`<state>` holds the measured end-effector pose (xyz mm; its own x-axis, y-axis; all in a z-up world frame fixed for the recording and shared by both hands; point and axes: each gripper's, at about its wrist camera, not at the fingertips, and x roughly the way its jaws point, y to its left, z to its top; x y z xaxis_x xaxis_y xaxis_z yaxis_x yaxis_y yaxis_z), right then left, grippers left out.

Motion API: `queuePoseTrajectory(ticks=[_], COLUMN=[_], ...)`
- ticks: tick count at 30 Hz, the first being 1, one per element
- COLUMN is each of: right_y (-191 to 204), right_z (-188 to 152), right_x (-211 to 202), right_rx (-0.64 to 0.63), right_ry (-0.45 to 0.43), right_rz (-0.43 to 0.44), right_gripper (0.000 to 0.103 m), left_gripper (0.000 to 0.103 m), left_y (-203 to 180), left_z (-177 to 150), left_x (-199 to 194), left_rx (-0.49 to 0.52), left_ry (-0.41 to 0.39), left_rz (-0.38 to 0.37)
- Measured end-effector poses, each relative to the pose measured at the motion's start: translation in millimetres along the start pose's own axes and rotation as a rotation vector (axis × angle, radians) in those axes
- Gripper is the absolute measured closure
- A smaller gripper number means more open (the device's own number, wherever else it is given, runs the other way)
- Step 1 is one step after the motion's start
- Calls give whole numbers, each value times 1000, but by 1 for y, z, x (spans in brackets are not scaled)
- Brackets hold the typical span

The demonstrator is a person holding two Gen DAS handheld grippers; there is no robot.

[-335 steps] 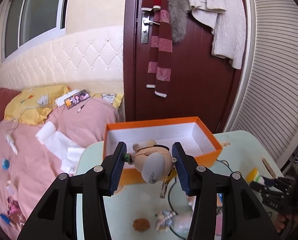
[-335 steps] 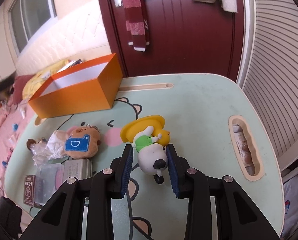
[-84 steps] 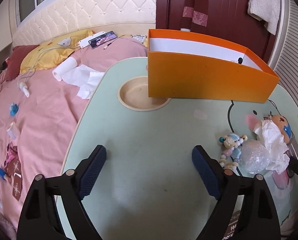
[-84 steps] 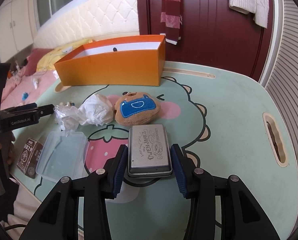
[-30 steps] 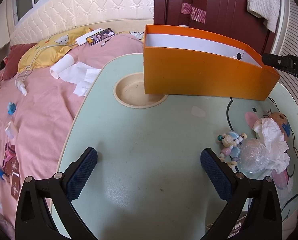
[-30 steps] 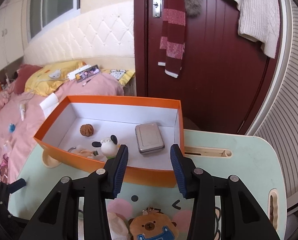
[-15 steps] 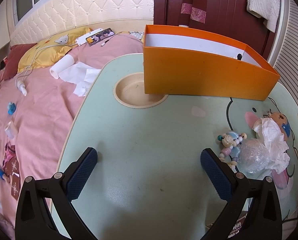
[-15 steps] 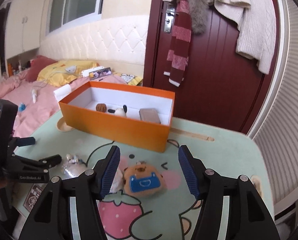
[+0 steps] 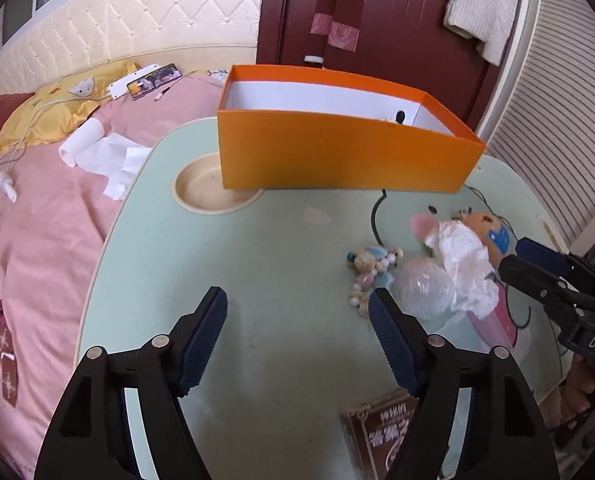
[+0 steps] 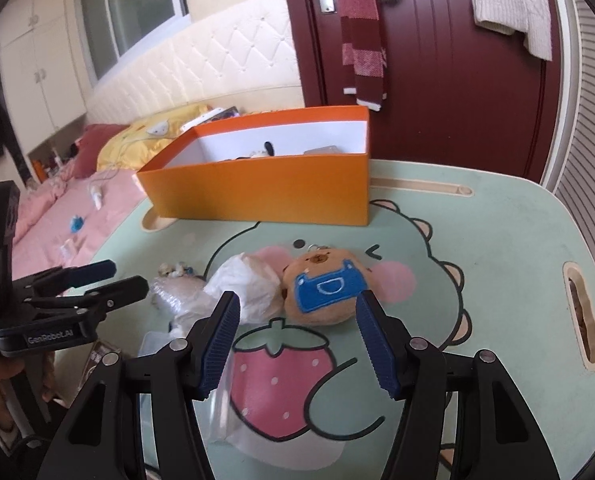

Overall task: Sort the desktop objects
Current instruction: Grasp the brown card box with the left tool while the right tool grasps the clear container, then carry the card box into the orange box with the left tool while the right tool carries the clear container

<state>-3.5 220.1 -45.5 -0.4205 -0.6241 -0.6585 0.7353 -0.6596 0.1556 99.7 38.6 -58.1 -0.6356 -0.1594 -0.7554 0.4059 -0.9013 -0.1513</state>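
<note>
An orange box stands at the back of the table and also shows in the right wrist view, holding a metal tin and small toys. My right gripper is open and empty, low over the table just in front of a brown bear plush. Crumpled white tissue and a clear plastic ball lie left of the plush. My left gripper is open and empty, with a bead charm just ahead to its right.
A clear plastic case and a brown card box lie near the front edge. A round cup recess sits left of the orange box. A bed lies beyond the table's left edge, a door behind.
My right gripper has dropped from above the box to just in front of the bear plush. My left gripper has narrowed a little and shifted toward the bead charm.
</note>
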Motion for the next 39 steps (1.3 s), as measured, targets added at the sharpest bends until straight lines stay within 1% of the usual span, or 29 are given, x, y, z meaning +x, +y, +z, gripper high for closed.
queuePoseTrajectory(ticks=[2,3,4,5,6,8,10,13,15,16,18,20,22,23,25,27,30,34,39], right_y=[10,14,19,26,32,46,59,63,60,57,49,38,23,15,6,6,19,32,26], right_z=[-5,-7,-9,-13,-17,-26,-31,-33,-34,-34,-33,-31,-27,-26,-24,-23,-25,-27,-29], right_x=[-8,-12,-16,-19,-21,-22,-21,-16,-9,-6,-2,-2,-2,-2,-3,-8,-14,-9,2], right_rx=[-22,-34,-45,-68,-91,-155,-216,-245,-233,-228,-195,-155,-98,-70,-25,-26,-82,-134,-106], right_ry=[12,19,25,24,24,31,34,49,78,95,102,96,91,88,90,74,45,62,107], right_rz=[44,66,88,88,88,75,57,27,35,41,57,33,-6,-26,-29,-24,-6,-26,-25], right_gripper=[42,39,35,26,20,18,19,19,19,19,19,19,19,19,19,19,19,19,19], left_gripper=[30,30,30,30,30,30,30,30,29,29,29,29,29,29,29,29,29,29,29], left_y=[0,-2,-6,-11,-16,-27,-36,-38,-34,-32,-23,-15,-7,-5,-8,-12,-21,-28,-34], left_z=[-13,-21,-30,-40,-49,-60,-61,-58,-58,-58,-56,-53,-49,-48,-49,-51,-52,-52,-53], left_x=[-14,-21,-27,-31,-36,-43,-43,-40,-39,-38,-39,-39,-36,-36,-39,-45,-52,-42,-26], left_rx=[-5,2,24,51,78,123,164,158,135,122,93,68,22,11,29,57,95,109,136], left_ry=[15,16,14,14,14,-15,-26,-26,-20,-18,-35,-62,-73,-75,-96,-124,-162,-130,-79], left_rz=[-54,-80,-88,-87,-86,-83,-86,-100,-113,-106,-61,2,29,30,31,32,27,24,87])
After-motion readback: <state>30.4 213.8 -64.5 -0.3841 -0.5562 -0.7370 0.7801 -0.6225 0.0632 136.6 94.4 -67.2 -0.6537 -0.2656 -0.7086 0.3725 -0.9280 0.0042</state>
